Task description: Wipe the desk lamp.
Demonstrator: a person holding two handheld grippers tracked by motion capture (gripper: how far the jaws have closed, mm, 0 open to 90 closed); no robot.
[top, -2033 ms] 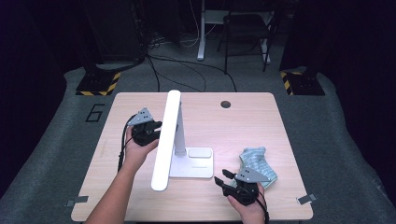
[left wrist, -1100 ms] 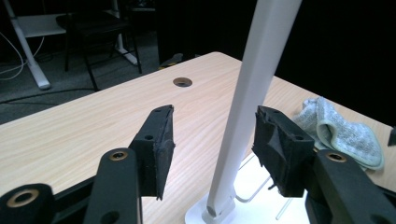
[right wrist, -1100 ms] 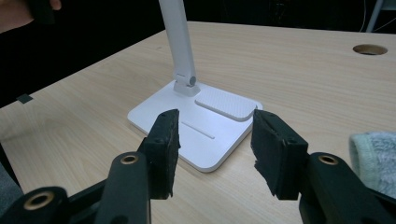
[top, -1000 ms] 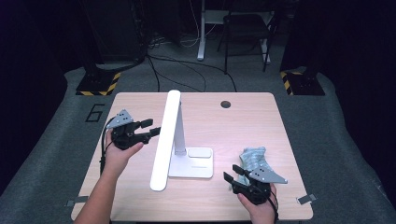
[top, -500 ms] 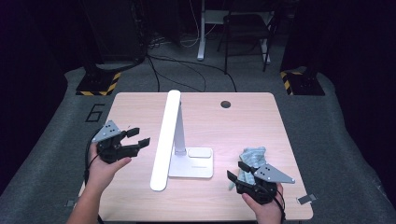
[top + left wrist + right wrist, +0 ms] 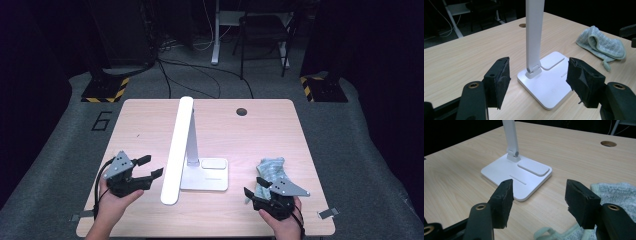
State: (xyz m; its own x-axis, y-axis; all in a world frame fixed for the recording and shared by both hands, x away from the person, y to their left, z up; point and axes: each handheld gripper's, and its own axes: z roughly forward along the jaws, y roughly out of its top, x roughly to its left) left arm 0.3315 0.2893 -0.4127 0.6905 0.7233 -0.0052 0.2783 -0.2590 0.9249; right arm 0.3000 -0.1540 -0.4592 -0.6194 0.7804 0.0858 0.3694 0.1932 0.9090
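A white lamp [image 6: 187, 150] stands mid-bench [image 6: 150, 120]; its long bar head runs from the far side toward the person, its flat square base [image 6: 207, 177] sitting to the right of the bar's near end; a "6" [image 6: 102, 120] is marked on the floor left of the bench; the left gripper [image 6: 147, 167] sits just left of the lamp, fingers wide apart and just opened further, nothing between them; the right gripper [image 6: 253, 187] rests at a grey cloth [image 6: 270, 170] right of the base, fingers apart and just opened further, over the cloth's edge without clamping it.
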